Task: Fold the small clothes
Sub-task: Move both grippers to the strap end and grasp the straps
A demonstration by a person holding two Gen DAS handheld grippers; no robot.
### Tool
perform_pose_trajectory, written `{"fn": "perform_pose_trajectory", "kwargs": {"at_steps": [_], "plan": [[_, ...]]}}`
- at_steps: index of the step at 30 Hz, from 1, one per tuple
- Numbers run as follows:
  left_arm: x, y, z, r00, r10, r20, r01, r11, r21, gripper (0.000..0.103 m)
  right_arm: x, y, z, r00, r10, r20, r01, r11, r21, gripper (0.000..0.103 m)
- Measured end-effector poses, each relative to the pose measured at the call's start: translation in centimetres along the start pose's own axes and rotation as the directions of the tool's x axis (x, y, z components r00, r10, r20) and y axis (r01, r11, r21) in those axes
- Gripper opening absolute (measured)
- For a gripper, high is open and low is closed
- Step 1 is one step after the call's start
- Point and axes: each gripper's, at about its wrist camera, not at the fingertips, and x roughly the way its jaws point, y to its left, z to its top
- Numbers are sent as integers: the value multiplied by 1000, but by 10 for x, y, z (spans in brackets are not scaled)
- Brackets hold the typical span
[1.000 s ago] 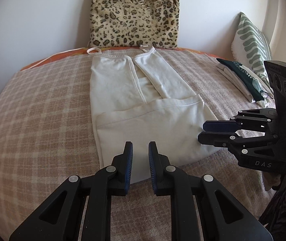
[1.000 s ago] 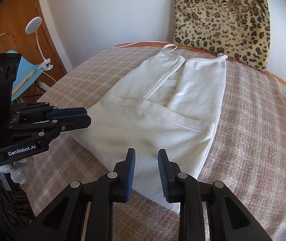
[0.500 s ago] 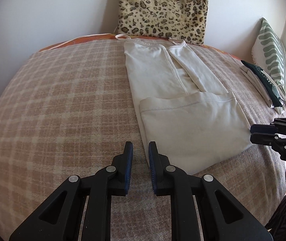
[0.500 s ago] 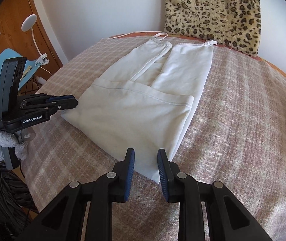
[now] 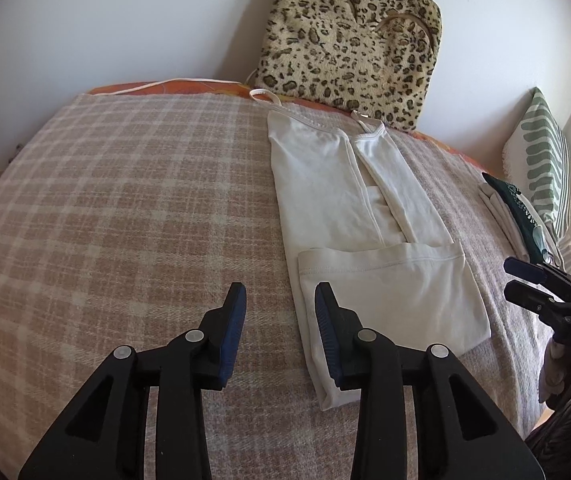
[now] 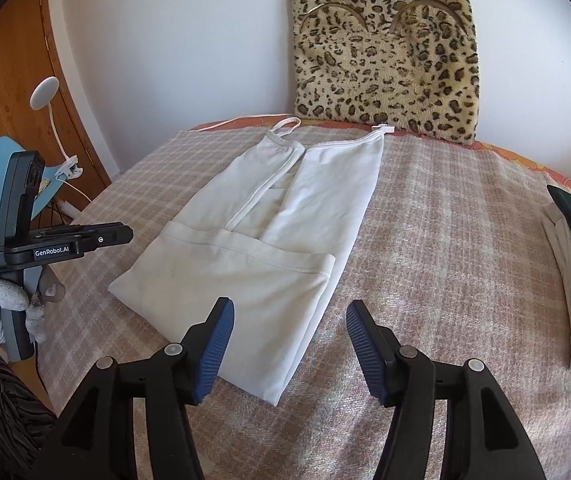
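Matt white cotton top [image 6: 245, 264] lies on coarse woven checked blanket [image 6: 445, 240].

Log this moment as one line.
left gripper: opening, empty | right gripper: opening, empty | white top: part-folded on blanket

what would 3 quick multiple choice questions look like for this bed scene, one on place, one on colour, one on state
1. Where does the leopard-print cushion stand?
A. upright against the wall beyond the top's straps
B. flat on the white top
C. on the blue chair

2. What colour is the top on the checked blanket?
A. dark green
B. off-white
C. orange

3. How does the top lie?
A. spread fully flat
B. rolled into a tube
C. sides folded inward, bottom hem folded up over them

Answers:
1 A: it leans on the wall behind the bed's far edge.
2 B: the cloth is pale cream throughout.
3 C: two long panels meet along the middle, and a hemmed flap crosses the near end.
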Motion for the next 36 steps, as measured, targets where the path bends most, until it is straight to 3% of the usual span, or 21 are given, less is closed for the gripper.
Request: {"fn": "perform_pose_trajectory", "kwargs": {"at_steps": [1, 3, 11, 16, 22, 27, 31, 36], "plan": [[1, 1, 1, 1000, -13, -2, 13, 1000, -15, 34, 0, -1, 2, 1000, 8, 10, -8, 1000, 8, 78], [4, 4, 4, 999, -45, -8, 45, 998, -49, 34, 0, -6, 7, 999, 13, 34, -14, 1000, 25, 81], [25, 23, 25, 989, -142, -37, 133, 974, -186, 34, 20, -45, 33, 996, 64, 56, -74, 974, 216, 81], [42, 24, 47, 982, -180, -54, 167, 967, -191, 34, 46, -70, 50, 991, 127, 36, -132, 938, 320, 74], [70, 27, 79, 988, -145, -61, 134, 979, -154, 40, 75, -87, 70, 982, 184, 35, -183, 908, 376, 67], [100, 43, 98, 977, -193, -86, 171, 961, -215, 40, 97, -95, 90, 986, 165, 14, -159, 921, 356, 67], [120, 41, 111, 978, -194, -77, 177, 966, -189, 40, 113, -111, 104, 985, 168, 22, -165, 915, 369, 65], [144, 45, 130, 960, -277, -39, 259, 932, -252, 40, 136, -127, 119, 979, 204, 30, -198, 893, 403, 60]]}}
